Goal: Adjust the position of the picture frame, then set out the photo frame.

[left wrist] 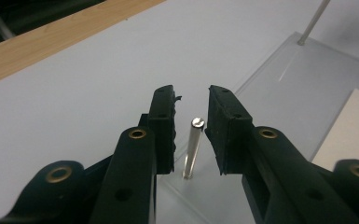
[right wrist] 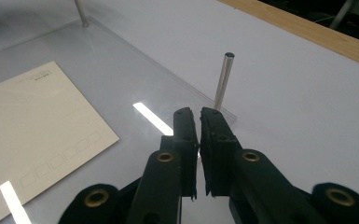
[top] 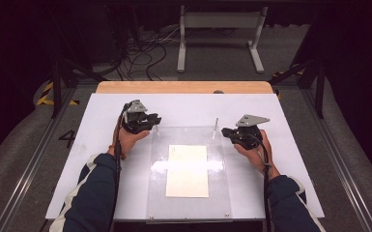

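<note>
The left gripper (left wrist: 191, 105) stands spread, its jaws on either side of a short metal post (left wrist: 192, 147) that rises from the far left corner of the clear acrylic sheet (top: 188, 212); neither pad touches the post yet. To take it well, I judge the jaws should close squarely on the upper shaft, keeping the post centred between the pads so it is not pushed sideways, and any lift should go straight up along its axis.

The right gripper (right wrist: 199, 112) has its jaws pressed nearly together with only a thin slit between them and nothing caught there. It hovers over the sheet's far right corner, just short of the second metal post (right wrist: 223, 80), which stands upright at that corner and apart from the tips. It would have to open before it could grasp that one.

From the sheet outward: a cream card (top: 188, 170) lies flat at its middle, under or on the plastic, I cannot tell which. The sheet rests on a white table (top: 290, 159) with a wooden edge at the far side.

Both forearms come in low from the near side of the sheet, wrists angled inward, each hand (top: 130, 139) wrapped around its handle.
</note>
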`<state>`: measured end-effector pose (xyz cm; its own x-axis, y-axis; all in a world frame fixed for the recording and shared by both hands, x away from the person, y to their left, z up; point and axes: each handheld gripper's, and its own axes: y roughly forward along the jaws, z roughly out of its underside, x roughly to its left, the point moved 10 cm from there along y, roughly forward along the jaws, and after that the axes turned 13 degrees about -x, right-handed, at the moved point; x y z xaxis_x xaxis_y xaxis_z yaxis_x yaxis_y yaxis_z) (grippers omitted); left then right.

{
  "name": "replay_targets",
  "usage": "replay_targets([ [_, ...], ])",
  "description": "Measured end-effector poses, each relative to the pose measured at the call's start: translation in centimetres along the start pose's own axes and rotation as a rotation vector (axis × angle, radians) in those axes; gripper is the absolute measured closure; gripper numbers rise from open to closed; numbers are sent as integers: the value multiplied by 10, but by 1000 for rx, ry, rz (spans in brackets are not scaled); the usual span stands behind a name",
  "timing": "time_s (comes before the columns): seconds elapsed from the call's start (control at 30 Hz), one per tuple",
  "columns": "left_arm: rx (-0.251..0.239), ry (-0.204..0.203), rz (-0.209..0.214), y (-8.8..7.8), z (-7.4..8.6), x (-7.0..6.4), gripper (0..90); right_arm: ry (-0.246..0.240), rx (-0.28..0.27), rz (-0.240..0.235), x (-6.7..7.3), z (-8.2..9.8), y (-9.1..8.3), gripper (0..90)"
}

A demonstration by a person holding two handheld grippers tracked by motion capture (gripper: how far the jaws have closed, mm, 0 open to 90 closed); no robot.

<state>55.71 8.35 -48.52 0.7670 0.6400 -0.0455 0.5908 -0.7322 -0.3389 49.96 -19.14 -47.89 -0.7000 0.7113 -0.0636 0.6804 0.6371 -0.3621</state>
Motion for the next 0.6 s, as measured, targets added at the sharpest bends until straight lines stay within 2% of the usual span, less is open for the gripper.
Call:
replay_targets([
  [0.17,-7,1,9,0,1,1,727,2,1,-27,10,3,-5,829],
  [0.27,8,20,19,2,4,0,732,1,10,-41,16,6,-9,811],
  [0.47,13,23,-11,4,8,4,720,0,13,-59,26,13,-23,793],
  [0.6,1,31,4,3,7,4,711,5,8,-71,31,16,-36,788],
])
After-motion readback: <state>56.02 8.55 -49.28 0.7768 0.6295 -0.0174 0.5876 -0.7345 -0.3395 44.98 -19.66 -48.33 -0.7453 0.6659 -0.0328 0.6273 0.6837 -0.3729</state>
